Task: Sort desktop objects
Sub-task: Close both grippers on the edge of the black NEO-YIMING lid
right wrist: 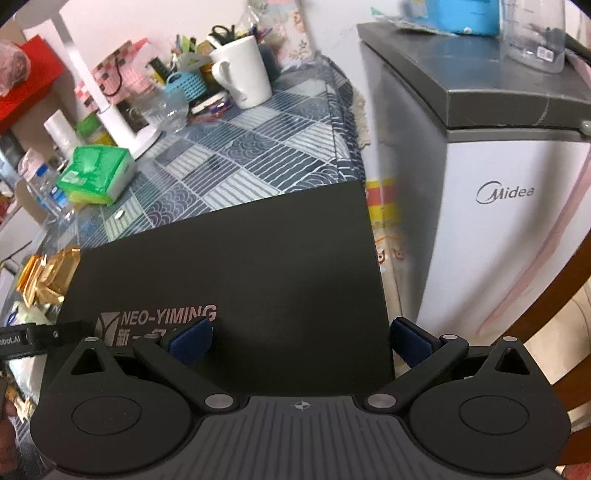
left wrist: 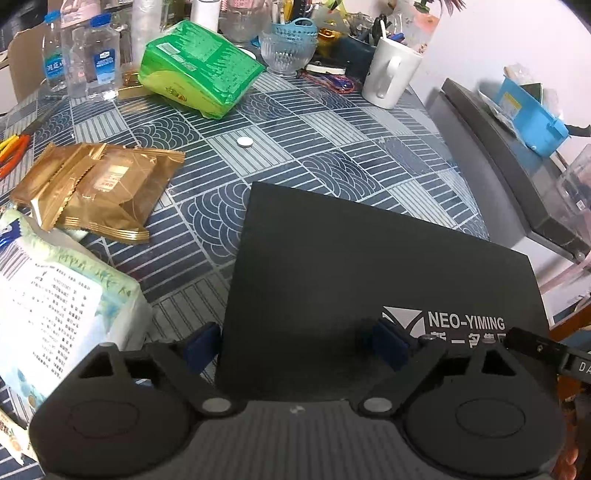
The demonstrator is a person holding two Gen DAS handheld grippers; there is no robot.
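Note:
A black flat box (left wrist: 369,258) printed NEO-YIMING lies at the table's near right corner; it also shows in the right wrist view (right wrist: 240,266). My left gripper (left wrist: 297,345) is open, its blue pads straddling the box's near left corner. My right gripper (right wrist: 301,341) is open, its pads straddling the box's near right corner. Gold snack packets (left wrist: 96,188), a green tissue pack (left wrist: 199,74), a white tissue pack (left wrist: 55,302) and a small white disc (left wrist: 243,141) lie on the patterned tablecloth (left wrist: 332,147).
A white mug (left wrist: 391,70), glass bowl (left wrist: 290,51), blue basket (left wrist: 295,29) and water bottles (left wrist: 96,55) crowd the far edge. A white lamp (right wrist: 110,110) stands at the back. A grey Midea fridge (right wrist: 498,184) stands right of the table, with a blue bin (left wrist: 528,114) on top.

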